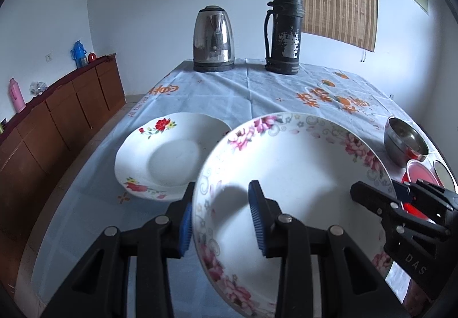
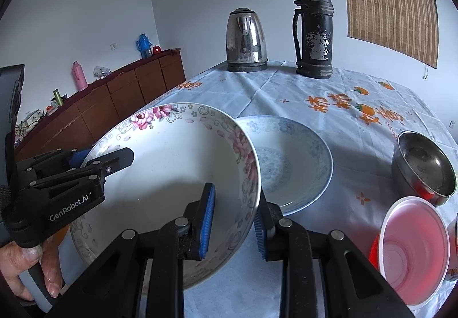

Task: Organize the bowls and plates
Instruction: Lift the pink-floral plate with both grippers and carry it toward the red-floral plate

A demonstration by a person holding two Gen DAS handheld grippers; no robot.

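Note:
A big white bowl with pink flowers [image 1: 300,175] is held above the table by both grippers. My left gripper [image 1: 220,220] straddles its left rim, blue pads on either side. My right gripper [image 2: 234,223] straddles its right rim [image 2: 249,163] the same way. A white plate with red flowers [image 1: 163,154] lies on the table left of the bowl. A blue-patterned plate [image 2: 297,166] lies to its right. A steel bowl [image 2: 423,169] and a red plastic cup [image 2: 412,252] sit at the right.
A steel kettle [image 1: 213,40] and a dark thermos [image 1: 283,31] stand at the table's far end. A brown sideboard [image 1: 57,112] with flasks runs along the left wall. The tablecloth [image 1: 272,89] is pale blue with orange print.

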